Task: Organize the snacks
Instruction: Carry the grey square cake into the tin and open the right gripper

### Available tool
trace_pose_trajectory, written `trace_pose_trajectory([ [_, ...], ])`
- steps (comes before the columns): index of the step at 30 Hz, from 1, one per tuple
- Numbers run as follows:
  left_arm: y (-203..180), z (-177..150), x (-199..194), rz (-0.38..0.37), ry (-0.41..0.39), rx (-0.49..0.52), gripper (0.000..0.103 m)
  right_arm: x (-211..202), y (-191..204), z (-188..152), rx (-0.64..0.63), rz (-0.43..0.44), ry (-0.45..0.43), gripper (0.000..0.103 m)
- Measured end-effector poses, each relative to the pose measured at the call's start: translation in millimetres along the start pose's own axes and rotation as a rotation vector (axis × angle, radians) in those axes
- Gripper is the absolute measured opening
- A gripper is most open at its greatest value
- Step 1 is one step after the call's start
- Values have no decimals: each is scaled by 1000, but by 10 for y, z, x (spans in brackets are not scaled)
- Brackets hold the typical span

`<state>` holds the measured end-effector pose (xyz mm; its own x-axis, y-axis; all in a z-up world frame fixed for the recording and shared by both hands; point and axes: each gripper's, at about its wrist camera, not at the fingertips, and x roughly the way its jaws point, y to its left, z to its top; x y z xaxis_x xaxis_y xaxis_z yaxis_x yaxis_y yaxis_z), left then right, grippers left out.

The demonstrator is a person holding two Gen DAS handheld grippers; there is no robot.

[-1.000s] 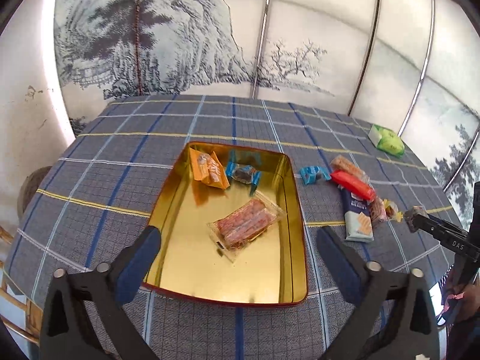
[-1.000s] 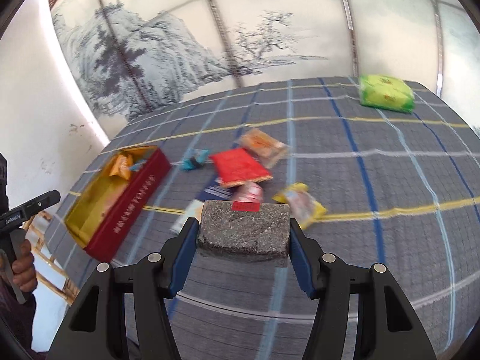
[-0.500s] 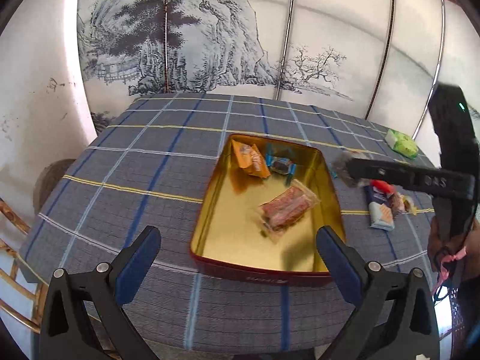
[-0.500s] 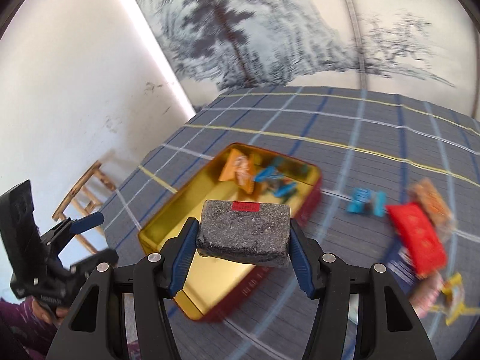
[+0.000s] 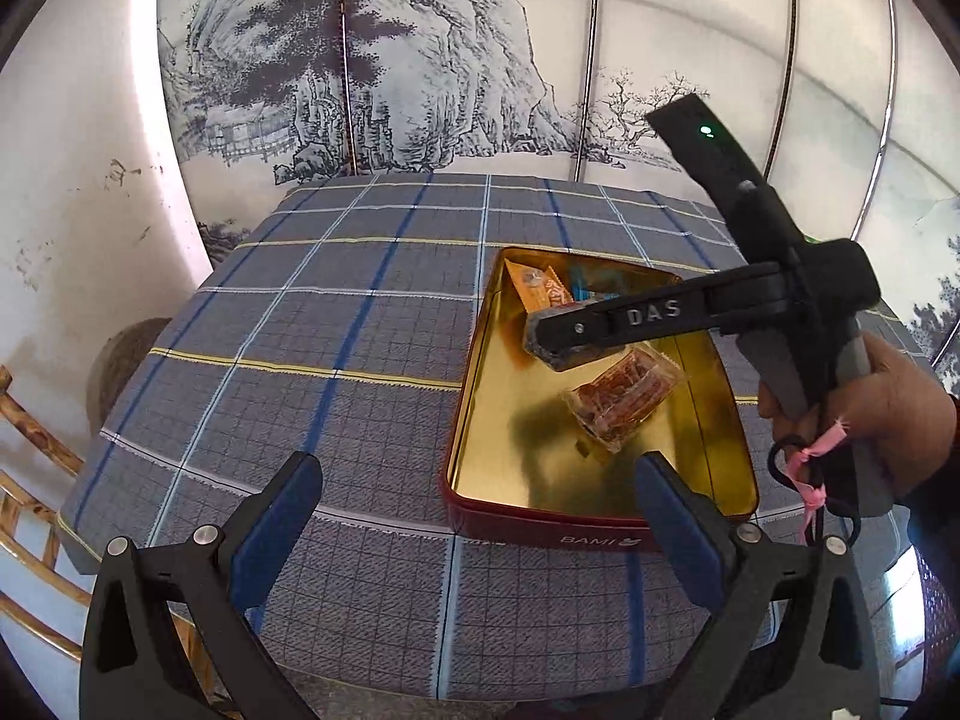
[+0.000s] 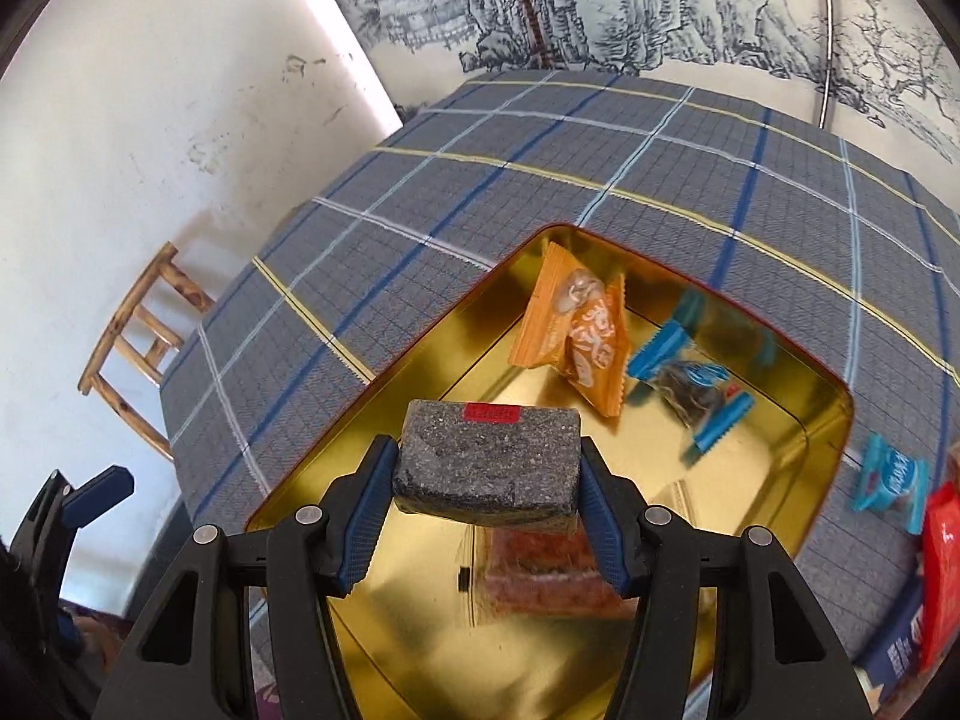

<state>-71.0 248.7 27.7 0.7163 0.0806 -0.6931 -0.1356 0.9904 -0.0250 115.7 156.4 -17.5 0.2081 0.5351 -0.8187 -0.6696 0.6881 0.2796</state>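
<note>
dark sesame bar clamped in right gripper above gold tin | beneath: orange packet, blue-wrapped candy, reddish clear-wrapped bar | left gripper apart, empty

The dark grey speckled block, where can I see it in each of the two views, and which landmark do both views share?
Left wrist view: the dark grey speckled block is right of centre, mostly hidden behind the right gripper, above the gold tin.
Right wrist view: the block is at lower centre, clamped between the blue pads.
Shared landmark: the orange packet in the tin.
</note>
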Motion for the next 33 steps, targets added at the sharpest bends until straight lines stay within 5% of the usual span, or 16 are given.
trace_pose_trajectory([
  [20,20,-55,163,19,34,9,102,318,47,208,31,-18,38,59],
  [33,43,-67,179,17,42,1,102,-77,-25,193,83,66,-108,60],
])
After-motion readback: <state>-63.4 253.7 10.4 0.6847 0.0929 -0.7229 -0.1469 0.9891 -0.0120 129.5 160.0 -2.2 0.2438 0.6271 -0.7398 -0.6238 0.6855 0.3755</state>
